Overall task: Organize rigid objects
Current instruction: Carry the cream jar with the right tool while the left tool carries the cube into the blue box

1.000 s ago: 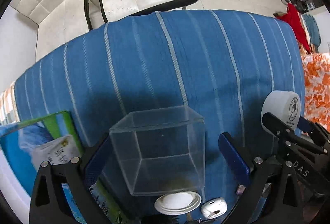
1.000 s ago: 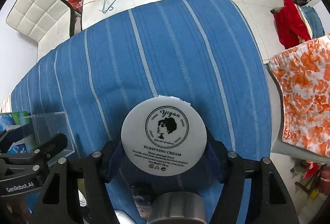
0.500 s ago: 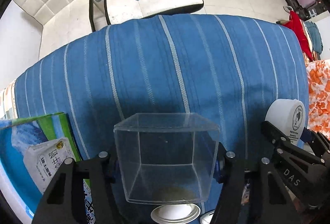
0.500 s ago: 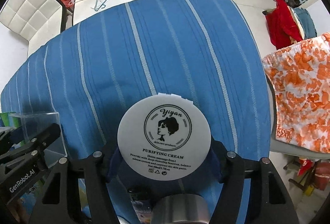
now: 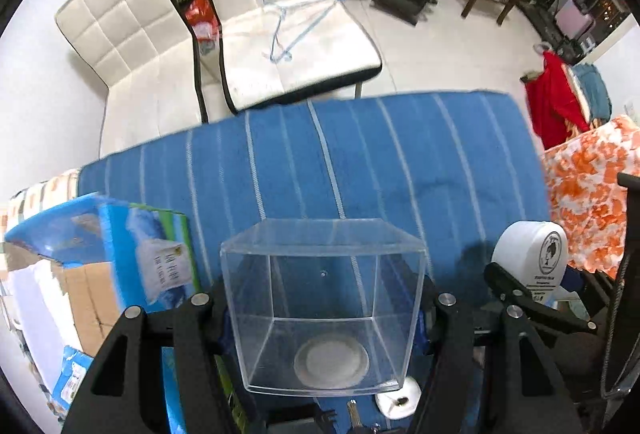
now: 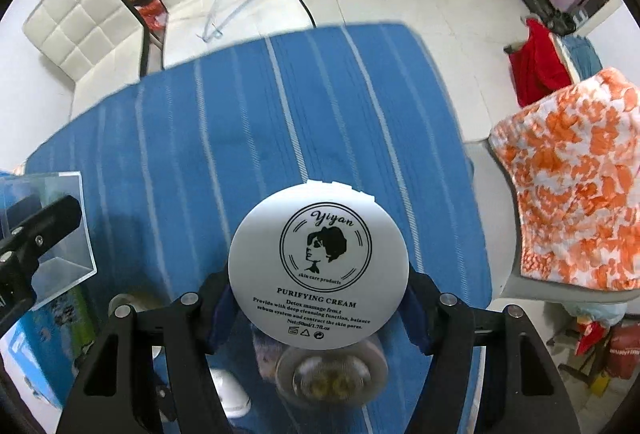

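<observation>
1. Your left gripper [image 5: 322,310] has its fingers clamped on the side walls of a clear plastic box [image 5: 322,298]. The box is a hard, glossy cube with thin sharp edges, held above the worktop [image 5: 360,162], its open side facing the camera.
2. Your right gripper [image 6: 318,310] has its fingers pressed against the rim of a round white cream jar [image 6: 319,264]. The jar is smooth and matte, with black print on its flat face, and it too is held off the worktop.
3. The worktop wears a blue woven cloth with thin pale stripes. Most of it lies bare ahead of both grippers, out to its far edge.
4. To your left, a glossy blue-and-green carton [image 5: 140,254] crowds the edge just beside the clear box.
5. Beyond the far edge stand two white quilted chairs [image 5: 280,14].
6. Below the box lie a round white lid [image 5: 331,361] and a small white item, too blurred to name.
</observation>
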Demonstrator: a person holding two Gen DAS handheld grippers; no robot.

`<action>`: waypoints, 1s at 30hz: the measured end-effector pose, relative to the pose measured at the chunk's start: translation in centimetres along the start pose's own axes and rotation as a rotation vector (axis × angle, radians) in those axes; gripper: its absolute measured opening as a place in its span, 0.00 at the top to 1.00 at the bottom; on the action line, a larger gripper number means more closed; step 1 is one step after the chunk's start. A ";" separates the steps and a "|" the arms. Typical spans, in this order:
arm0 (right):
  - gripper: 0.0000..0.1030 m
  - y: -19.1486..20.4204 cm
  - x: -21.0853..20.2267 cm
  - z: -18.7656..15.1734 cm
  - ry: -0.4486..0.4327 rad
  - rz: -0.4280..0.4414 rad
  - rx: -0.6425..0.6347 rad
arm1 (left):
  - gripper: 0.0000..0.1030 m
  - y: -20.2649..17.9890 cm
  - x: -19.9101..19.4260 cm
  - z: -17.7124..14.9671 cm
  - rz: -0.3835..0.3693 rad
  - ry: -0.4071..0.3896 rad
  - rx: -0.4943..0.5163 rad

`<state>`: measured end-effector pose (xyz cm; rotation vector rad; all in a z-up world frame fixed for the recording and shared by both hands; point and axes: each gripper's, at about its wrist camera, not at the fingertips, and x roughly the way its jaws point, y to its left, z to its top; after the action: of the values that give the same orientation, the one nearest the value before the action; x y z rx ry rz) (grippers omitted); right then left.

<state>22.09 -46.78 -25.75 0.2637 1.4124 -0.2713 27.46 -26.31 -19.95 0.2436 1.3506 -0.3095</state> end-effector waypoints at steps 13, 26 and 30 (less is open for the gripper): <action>0.32 5.6 -14.5 -6.2 -0.225 0.082 -0.141 | 0.41 4.7 -10.0 -4.7 -0.051 -0.150 -0.094; 0.32 20.2 -17.3 -11.3 -0.213 0.192 -0.234 | 0.41 17.7 -12.4 -8.2 -0.075 -0.152 -0.184; 0.32 25.4 -15.1 -12.3 -0.164 0.223 -0.279 | 0.41 22.5 -10.8 -8.9 -0.071 -0.113 -0.223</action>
<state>17.23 -18.33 -11.98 0.1627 1.2286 0.0863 25.32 -1.40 -11.31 -0.0075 1.2711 -0.2262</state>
